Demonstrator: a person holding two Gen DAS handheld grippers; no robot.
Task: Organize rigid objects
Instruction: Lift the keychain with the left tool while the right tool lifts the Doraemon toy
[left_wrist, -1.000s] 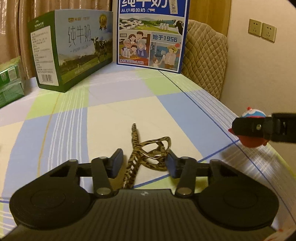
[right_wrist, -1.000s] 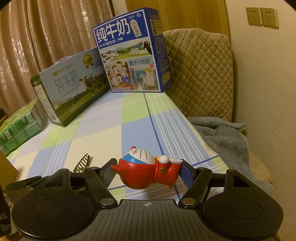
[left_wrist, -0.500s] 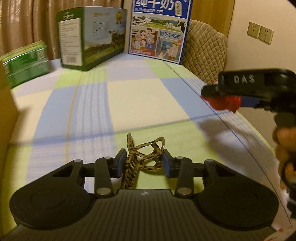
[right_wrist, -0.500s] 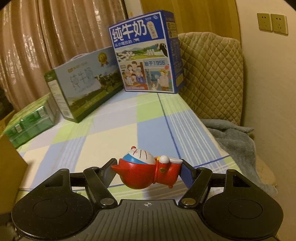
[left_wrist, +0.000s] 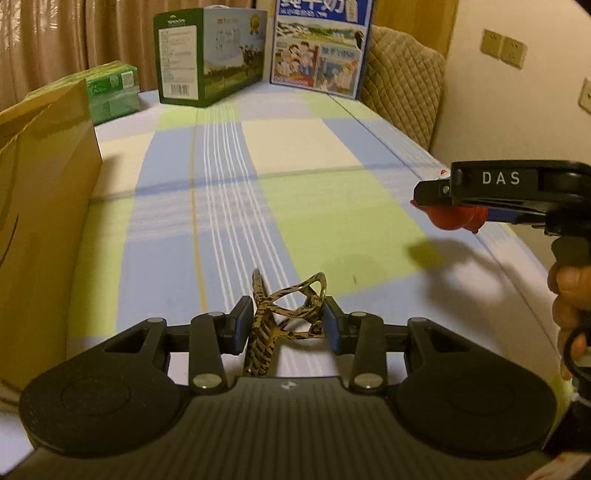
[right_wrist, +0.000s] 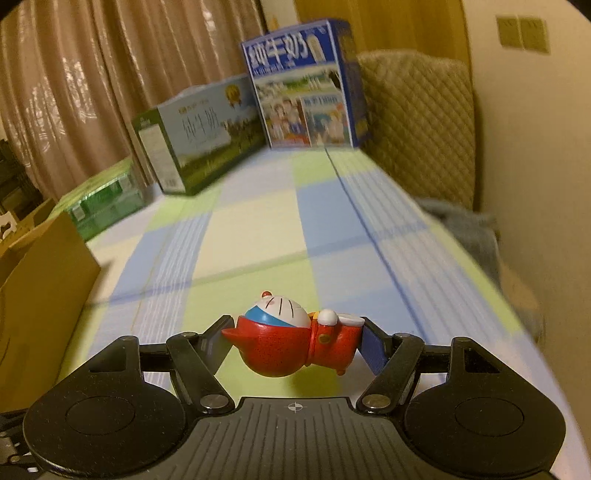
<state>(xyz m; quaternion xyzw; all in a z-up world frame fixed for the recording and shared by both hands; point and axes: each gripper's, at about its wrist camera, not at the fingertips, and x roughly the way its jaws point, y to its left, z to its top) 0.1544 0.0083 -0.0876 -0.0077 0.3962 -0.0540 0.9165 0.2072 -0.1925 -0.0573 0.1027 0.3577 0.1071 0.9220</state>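
My left gripper (left_wrist: 286, 323) is shut on a leopard-print hair clip (left_wrist: 284, 317) and holds it above the checked bedsheet (left_wrist: 295, 147). My right gripper (right_wrist: 295, 338) is shut on a red and white Doraemon figurine (right_wrist: 284, 339), lying sideways between the pads. In the left wrist view the right gripper (left_wrist: 436, 199) is at the right, above the sheet, with the red figurine (left_wrist: 456, 219) under it. A brown cardboard box (left_wrist: 40, 221) stands at the left, and it also shows in the right wrist view (right_wrist: 40, 295).
At the far end stand a green milk carton box (left_wrist: 207, 55), a blue milk box (left_wrist: 319, 48) and a green pack (left_wrist: 110, 90). A quilted chair back (left_wrist: 402, 77) and wall are at the right. A grey blanket (right_wrist: 469, 229) lies beside the bed.
Both grippers have pulled back toward the near end of the bed, still holding their objects. The cardboard box has come into view at the left.
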